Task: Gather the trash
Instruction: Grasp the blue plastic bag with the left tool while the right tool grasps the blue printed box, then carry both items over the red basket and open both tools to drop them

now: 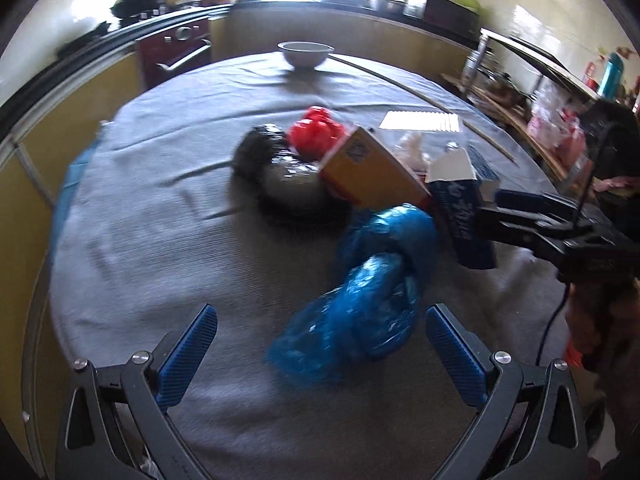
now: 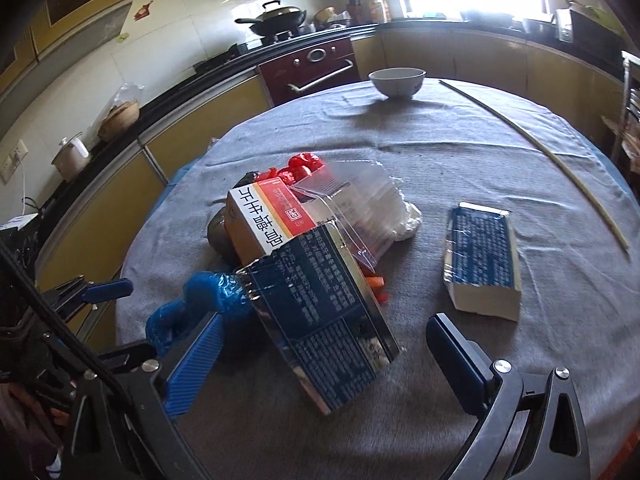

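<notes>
We see the trash heaped mid-bench point(image 2: 440, 360): blue plastic bag point(image 1: 360, 300), orange carton point(image 2: 264, 220), dark blue box point(image 2: 324, 320), red wrapper point(image 1: 316, 132). Left gripper point(image 1: 320, 356) fingers wide, the blue bag between them, untouched. Right gripper point(image 2: 324, 368) fingers wide around the dark blue box's near end.

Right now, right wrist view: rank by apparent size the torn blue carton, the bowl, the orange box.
1. Torn blue carton, largest, though nearest the camera.
2. Orange box.
3. Bowl, smallest, but farthest away, so true size is unsure.
</notes>
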